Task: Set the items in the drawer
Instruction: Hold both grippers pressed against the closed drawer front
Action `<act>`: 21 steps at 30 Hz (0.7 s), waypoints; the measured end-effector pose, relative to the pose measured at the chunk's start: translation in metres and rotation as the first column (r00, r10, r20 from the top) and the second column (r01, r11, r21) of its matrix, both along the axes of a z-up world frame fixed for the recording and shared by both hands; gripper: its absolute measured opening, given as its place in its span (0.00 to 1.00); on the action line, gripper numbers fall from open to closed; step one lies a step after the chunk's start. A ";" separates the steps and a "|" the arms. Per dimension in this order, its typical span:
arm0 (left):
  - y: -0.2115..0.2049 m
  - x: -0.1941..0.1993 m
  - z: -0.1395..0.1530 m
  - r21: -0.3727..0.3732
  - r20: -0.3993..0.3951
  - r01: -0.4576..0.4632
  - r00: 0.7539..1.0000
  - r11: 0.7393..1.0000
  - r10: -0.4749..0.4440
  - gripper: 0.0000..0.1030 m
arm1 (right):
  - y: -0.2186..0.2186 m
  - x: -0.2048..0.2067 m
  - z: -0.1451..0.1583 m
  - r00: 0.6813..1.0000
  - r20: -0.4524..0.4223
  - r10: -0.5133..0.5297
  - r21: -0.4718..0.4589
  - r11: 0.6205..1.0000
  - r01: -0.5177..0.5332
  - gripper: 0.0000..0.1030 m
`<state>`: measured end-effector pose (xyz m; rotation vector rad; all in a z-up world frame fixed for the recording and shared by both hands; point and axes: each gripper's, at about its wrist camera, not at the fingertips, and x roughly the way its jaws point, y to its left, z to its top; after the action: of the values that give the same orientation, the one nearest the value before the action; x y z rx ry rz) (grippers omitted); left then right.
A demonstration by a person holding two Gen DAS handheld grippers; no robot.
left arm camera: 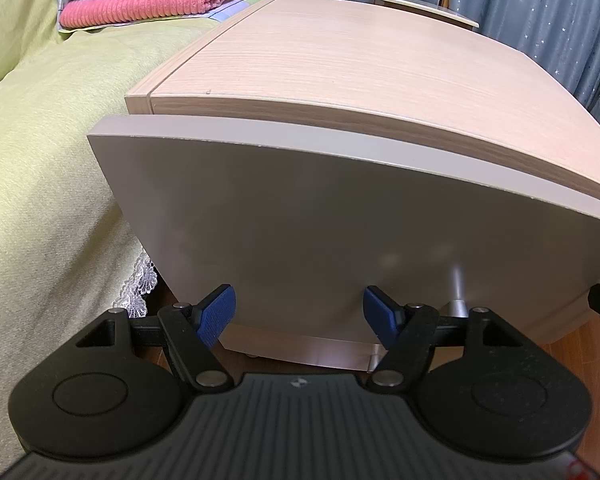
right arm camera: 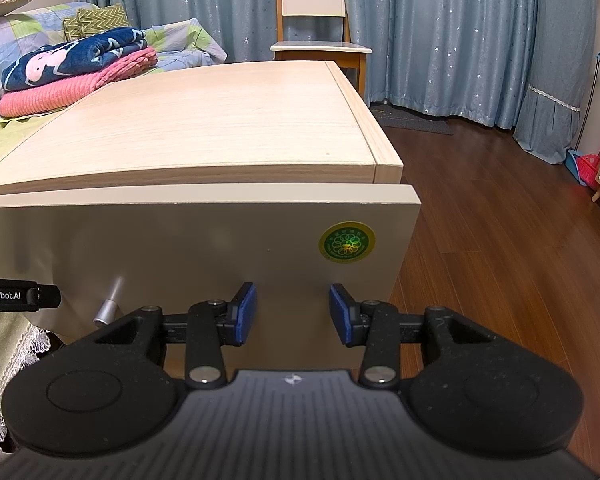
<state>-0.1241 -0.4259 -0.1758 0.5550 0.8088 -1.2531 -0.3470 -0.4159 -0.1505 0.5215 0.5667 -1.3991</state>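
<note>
- Left gripper (left arm camera: 299, 312) spread wide, nothing between the blue pads (left arm camera: 216, 314), hovering just in front of the lower part of the drawer front (left arm camera: 320, 232).
- Right gripper (right arm camera: 293, 312) likewise apart and empty, facing the same grey panel toward its right end, below a round green sticker (right arm camera: 347, 245).
- Drawer (right arm camera: 188, 240) shut or very nearly so: front panel sits close under the wooden cabinet top (right arm camera: 204, 120), only a thin seam showing; inside not visible.
- Metal knob (left arm camera: 456, 304) low on the panel, right of the left gripper and left of the right gripper (right arm camera: 107, 309); neither gripper on it.
- Cabinet top bare in both views; no loose item near either gripper.
- Folded blankets (right arm camera: 76, 76), blue over pink, on the bed (left arm camera: 40, 160) at far left, well apart from both grippers; cannot tell whether these are the items meant.
- Chair (right arm camera: 316, 20) and star-print curtains (right arm camera: 440, 40) far behind, wooden floor (right arm camera: 500, 240) at right.
- Judgement on progress: either at the very start or at the very end. Nothing held, drawer closed, contents hidden, so no telling whether anything is already inside.
- If at the start, all left to do: grip the knob, pull the drawer out, fetch items, set them in, push shut.
</note>
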 end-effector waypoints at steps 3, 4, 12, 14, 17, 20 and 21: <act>-0.001 0.001 0.000 0.000 0.000 -0.001 1.000 1.000 0.001 0.69 | -0.001 0.000 0.000 1.000 0.000 0.000 -0.001 1.000 0.000 0.36; -0.001 0.001 0.000 0.000 -0.001 -0.001 1.000 1.000 0.001 0.69 | -0.001 0.000 0.000 1.000 0.000 0.000 -0.001 1.000 0.000 0.36; -0.001 0.005 0.000 0.001 -0.005 -0.001 1.000 1.000 0.001 0.69 | -0.002 0.000 0.000 1.000 -0.001 -0.001 -0.003 1.000 0.001 0.36; -0.001 0.005 0.000 0.001 -0.006 -0.001 1.000 1.000 0.001 0.69 | -0.003 0.000 0.000 1.000 -0.001 -0.001 -0.004 1.000 0.001 0.36; -0.002 0.005 0.000 0.000 -0.007 -0.002 1.000 1.000 0.002 0.69 | -0.003 0.000 -0.001 1.000 -0.001 -0.002 -0.005 1.000 0.002 0.36; -0.003 0.005 0.000 0.000 -0.007 -0.002 1.000 1.000 0.002 0.69 | -0.004 0.000 -0.001 1.000 -0.002 -0.002 -0.006 1.000 0.002 0.36; -0.003 0.006 0.001 0.000 -0.008 -0.002 1.000 1.000 0.002 0.69 | -0.004 0.000 -0.001 1.000 -0.002 -0.002 -0.006 1.000 0.002 0.36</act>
<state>-0.1184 -0.4289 -0.1753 0.5497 0.8155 -1.2541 -0.3469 -0.4199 -0.1511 0.5159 0.5632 -1.4030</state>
